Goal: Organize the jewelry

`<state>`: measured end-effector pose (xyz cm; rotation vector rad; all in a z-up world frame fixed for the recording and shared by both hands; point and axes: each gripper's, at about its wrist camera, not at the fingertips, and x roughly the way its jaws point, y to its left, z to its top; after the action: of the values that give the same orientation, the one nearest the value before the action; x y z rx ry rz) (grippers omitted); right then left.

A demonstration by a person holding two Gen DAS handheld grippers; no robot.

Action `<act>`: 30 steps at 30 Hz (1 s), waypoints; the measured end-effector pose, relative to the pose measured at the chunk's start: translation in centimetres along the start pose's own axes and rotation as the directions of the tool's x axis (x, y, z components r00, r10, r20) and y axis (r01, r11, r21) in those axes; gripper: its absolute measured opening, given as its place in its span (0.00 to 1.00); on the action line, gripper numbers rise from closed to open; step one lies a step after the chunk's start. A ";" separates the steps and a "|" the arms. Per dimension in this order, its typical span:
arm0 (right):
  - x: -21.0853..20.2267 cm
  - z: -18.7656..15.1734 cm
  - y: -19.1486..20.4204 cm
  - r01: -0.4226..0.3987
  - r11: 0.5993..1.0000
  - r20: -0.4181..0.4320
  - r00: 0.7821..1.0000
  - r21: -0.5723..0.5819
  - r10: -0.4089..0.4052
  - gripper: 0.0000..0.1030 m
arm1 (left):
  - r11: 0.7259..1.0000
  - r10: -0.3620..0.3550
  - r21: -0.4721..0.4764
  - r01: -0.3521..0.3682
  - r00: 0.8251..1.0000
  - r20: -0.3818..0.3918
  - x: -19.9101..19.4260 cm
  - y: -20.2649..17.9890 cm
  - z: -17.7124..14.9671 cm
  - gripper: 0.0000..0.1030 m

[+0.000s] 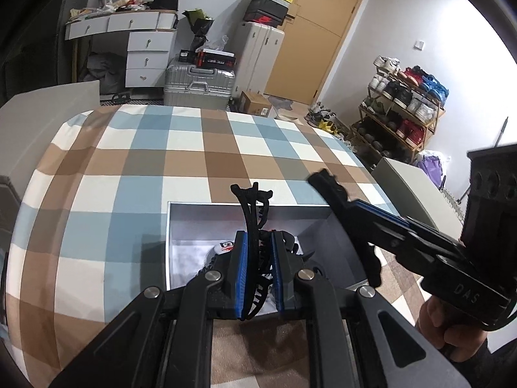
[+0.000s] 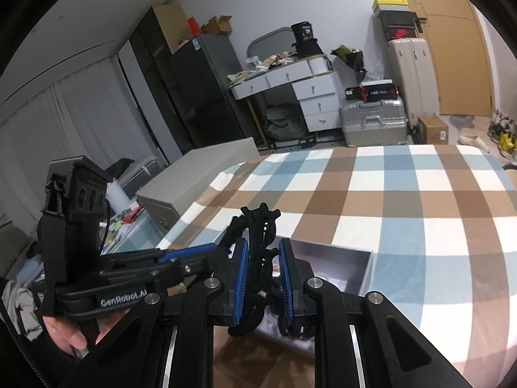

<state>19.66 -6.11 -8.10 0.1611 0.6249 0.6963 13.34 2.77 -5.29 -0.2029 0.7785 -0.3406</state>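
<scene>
My left gripper (image 1: 258, 236) is shut on a black claw-shaped hair clip (image 1: 252, 207) that sticks up past its blue pads. It hovers over an open grey box (image 1: 181, 226) lying on the checked bedspread. My right gripper (image 2: 263, 242) is shut on a similar black clip (image 2: 261, 226), above the same box (image 2: 339, 255). The two grippers are close together, angled toward each other. The right gripper (image 1: 326, 181) enters from the right in the left wrist view. In the right wrist view the left gripper (image 2: 226, 245) enters from the left. White paper and a small labelled item (image 1: 226, 246) lie inside the box.
The checked bedspread (image 1: 161, 155) stretches ahead of the box. A pale cabinet (image 2: 206, 168) stands beside the bed. Beyond the bed are a silver suitcase (image 1: 198, 85), a white drawer desk (image 1: 142, 45), a shoe rack (image 1: 400, 110) and a wooden door (image 1: 320, 32).
</scene>
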 end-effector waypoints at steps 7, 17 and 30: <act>2.0 -0.3 -0.7 0.005 1.000 -0.048 0.999 0.002 -0.005 0.18 | 0.999 -0.035 0.030 0.036 0.999 -0.028 0.8 0.2 -0.2 0.09; 2.9 -0.9 -0.9 0.039 0.999 -0.076 0.996 -0.023 -0.041 0.19 | 0.998 -0.024 0.059 0.026 0.999 -0.030 1.2 0.1 -0.3 0.09; 0.8 -1.1 -1.8 0.043 0.998 -0.017 0.999 0.048 -0.042 0.23 | 0.998 0.025 0.066 -0.024 1.000 -0.010 0.8 -0.1 -0.3 0.29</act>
<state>20.45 -7.05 -9.97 0.1864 0.6590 0.6420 13.59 2.33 -5.95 -0.1296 0.7784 -0.3434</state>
